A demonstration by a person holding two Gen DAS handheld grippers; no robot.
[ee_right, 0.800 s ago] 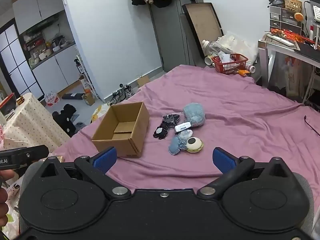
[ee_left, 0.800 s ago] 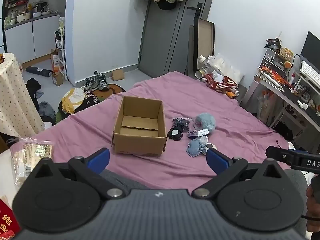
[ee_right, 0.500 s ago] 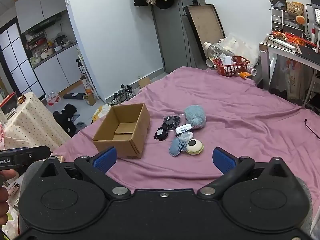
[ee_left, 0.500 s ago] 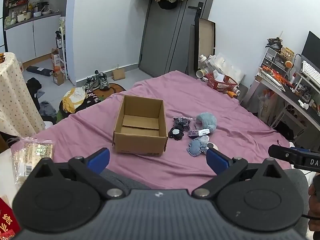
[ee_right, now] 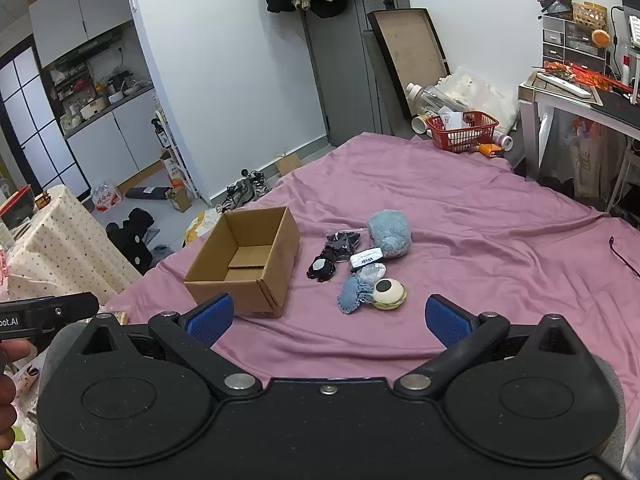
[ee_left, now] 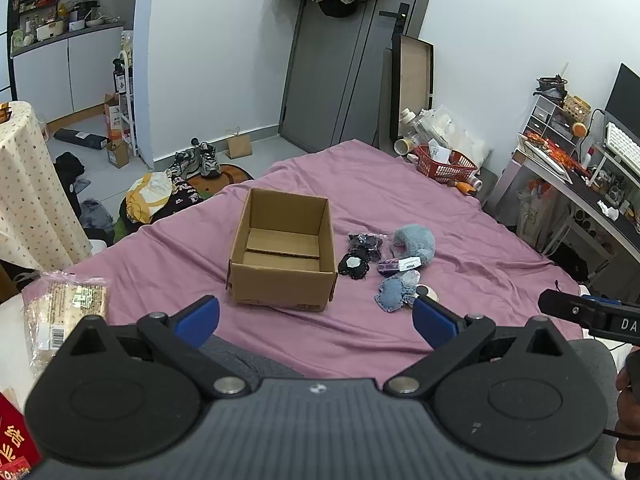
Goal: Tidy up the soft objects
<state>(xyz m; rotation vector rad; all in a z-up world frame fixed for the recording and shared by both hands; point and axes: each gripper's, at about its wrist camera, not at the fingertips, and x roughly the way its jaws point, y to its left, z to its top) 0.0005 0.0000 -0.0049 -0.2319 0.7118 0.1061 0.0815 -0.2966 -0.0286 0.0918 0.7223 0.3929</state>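
- My left gripper (ee_left: 316,316) is spread wide with nothing between its blue pads, hanging above the near edge of the bed; my right gripper (ee_right: 330,318) is spread just as wide and equally empty.
- Over the last second almost nothing has changed: both grippers have stayed open, and the view has only crept a touch nearer the bed. I read that as the approach still under way, with no item picked yet.
- The cardboard box (ee_left: 282,250) sits open and empty on the purple bedsheet (ee_right: 460,240), so the sorting has not begun.
- The soft things lie in a cluster just right of the box: a fluffy blue plush (ee_right: 390,233) farthest back, a dark lacy bundle (ee_right: 344,241), a black piece with a white patch (ee_right: 321,269) nearest the box, a blue knitted piece (ee_right: 351,294), and a round cream toy with a black spot (ee_right: 389,294) touching it.
- A small white-labelled packet (ee_right: 366,259) lies among them; its label appears to read "Vinda".
- The other tool's handle shows "DA" in the left view and "oot.AI" in the right; both are cut off.
- Far off, a red basket (ee_right: 462,131) stands by the bed's far corner.
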